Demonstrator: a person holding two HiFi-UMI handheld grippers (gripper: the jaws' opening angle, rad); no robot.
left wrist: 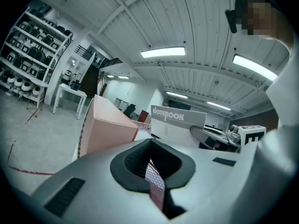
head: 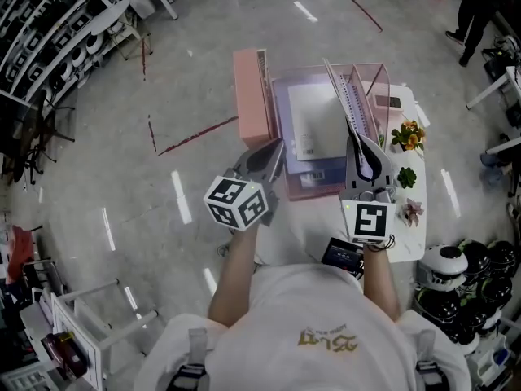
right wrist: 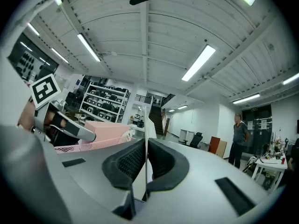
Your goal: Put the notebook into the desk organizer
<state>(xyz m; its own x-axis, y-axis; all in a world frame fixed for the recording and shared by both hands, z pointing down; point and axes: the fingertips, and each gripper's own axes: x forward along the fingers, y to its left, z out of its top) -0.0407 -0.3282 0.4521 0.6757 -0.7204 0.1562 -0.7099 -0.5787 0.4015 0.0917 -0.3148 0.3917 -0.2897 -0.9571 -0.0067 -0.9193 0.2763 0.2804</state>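
1. Plainly the step in hand is carrying the thing in; the right tongs [head: 358, 147] are clamped on the white spiral-bound notebook [head: 345, 96], its thin cover pinched edge-on between the pads; the notebook stands upright on its edge over the right-hand part of the pink mesh desk organizer [head: 376, 80], and by my judgement it is not yet seated in a slot.
2. Meanwhile the left tongs [head: 275, 155] are closed on a strip of the organizer's pink mesh wall at its near side; I take that as steadying it on the white counter [head: 411, 218].
3. Next, I'd say, the notebook has to be kept vertical and in line with the dividers, then lowered between two of them until its bottom edge rests; only then should the right tongs let go; the left grip is best kept until then, so the light organizer does not slide or tip.
4. As for writing, the word "NOTEBOOK" runs in capitals across the grey band at the top of the cover, readable from the left gripper view; a pale sheet [head: 313, 125] lying flat in the organizer carries a small label too fine to read; the gold print on the back of the person's white shirt [head: 330, 340] I cannot make out.
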